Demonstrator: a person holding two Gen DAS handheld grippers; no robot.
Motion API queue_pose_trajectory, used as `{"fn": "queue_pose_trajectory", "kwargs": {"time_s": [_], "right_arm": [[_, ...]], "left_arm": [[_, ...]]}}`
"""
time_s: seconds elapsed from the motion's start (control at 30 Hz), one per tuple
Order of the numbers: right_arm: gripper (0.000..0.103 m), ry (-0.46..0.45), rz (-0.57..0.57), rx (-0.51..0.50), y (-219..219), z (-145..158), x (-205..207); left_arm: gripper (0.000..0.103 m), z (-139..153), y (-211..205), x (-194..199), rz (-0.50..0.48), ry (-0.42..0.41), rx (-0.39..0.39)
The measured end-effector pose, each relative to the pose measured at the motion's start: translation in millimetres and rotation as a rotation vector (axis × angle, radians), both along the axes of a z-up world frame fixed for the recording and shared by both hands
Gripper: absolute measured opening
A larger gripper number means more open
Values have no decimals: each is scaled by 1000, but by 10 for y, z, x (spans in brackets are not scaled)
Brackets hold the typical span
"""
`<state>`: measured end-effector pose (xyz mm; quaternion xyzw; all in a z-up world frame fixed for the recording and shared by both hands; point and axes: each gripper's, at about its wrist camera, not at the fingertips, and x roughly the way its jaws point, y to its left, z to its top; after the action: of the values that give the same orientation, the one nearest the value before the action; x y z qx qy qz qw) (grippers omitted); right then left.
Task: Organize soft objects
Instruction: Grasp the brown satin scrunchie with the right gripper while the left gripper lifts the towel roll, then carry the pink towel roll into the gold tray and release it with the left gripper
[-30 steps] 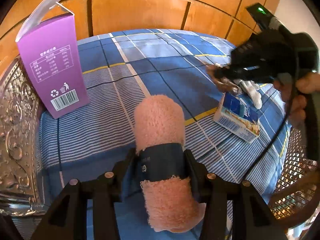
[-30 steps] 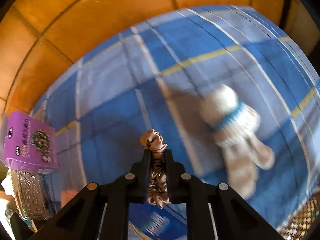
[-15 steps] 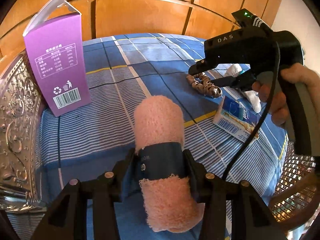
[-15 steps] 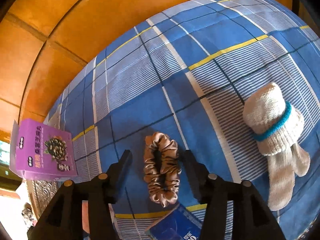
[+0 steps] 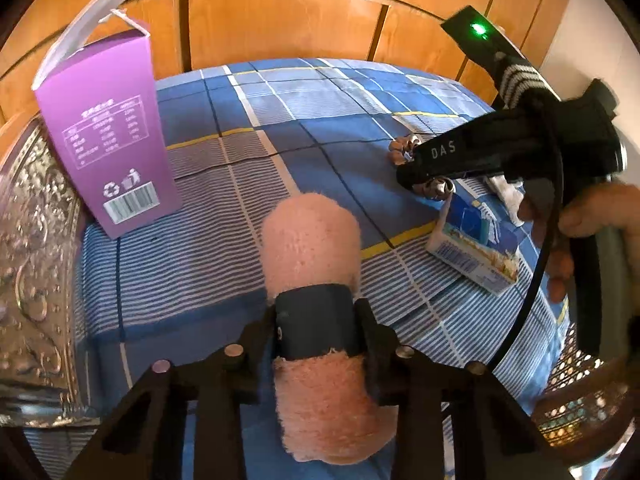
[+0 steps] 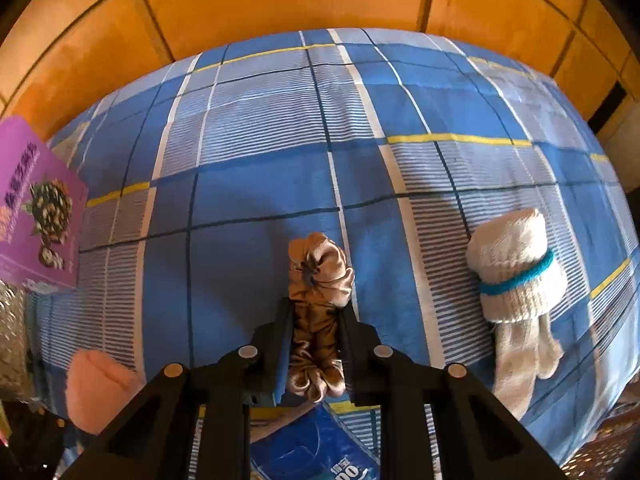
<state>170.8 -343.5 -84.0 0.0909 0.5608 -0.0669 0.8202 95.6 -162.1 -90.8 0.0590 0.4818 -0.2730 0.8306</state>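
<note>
Bed w/ a blue plaid sheet (image 6: 260, 184), white stripes & thin yellow lines, backed by orange wood panelling (image 5: 280, 16) all along the far side. Ornate silver metal piece (image 5: 28, 248) at the bed's left edge; woven basket-like thing (image 5: 580, 392) at the lower right.

Left gripper (image 5: 318, 326) is clamped on a pink rolled towel (image 5: 312, 240), fingers pressing its dark band, roll pointing out over the sheet. Right gripper (image 6: 316, 320) is closed around a tan satin scrunchie (image 6: 318, 268), squeezed narrow betw. the fingers; can't tell if it's touching the sheet.

White rolled sock pair (image 6: 516, 272) w/ a teal band lies on the sheet to the right of the scrunchie, apart from it. Purple carton (image 5: 104, 136) stands upright near the left edge, top flap open. Blue & white small box (image 5: 472, 244) lies flat just beneath the right gripper, nr the person's right hand (image 5: 592, 208) on the handle.
</note>
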Motion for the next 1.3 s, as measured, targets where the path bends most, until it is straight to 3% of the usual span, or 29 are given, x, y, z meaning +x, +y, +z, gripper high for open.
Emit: {"fn": "queue_pose_trajectory", "kwargs": {"time_s": [0.2, 0.4, 0.53, 0.7, 0.77, 0.87, 1.0, 1.3], "right_arm": [[21, -3, 25, -28, 9, 30, -12], [21, -9, 47, -62, 113, 21, -4], [22, -19, 67, -95, 184, 13, -10], [22, -28, 98, -140, 243, 13, -7], [22, -30, 106, -155, 264, 10, 2], [22, -31, 119, -177, 310, 2, 8], [22, -37, 133, -206, 363, 11, -23], [22, -49, 167, -279, 480, 7, -43]], "left_arm": [[33, 266, -131, 193, -2, -14, -34], [33, 914, -260, 579, 19, -114, -93], [33, 1322, -180, 977, 86, -164, -114], [33, 1644, 454, 1366, 268, -214, -123], [33, 1706, 889, 1424, 369, -215, -134], [33, 1759, 1460, 1296, 486, -233, -131], [33, 1717, 2004, 964, 563, -258, -127], [34, 1427, 3268, -208, 745, -250, -174]]}}
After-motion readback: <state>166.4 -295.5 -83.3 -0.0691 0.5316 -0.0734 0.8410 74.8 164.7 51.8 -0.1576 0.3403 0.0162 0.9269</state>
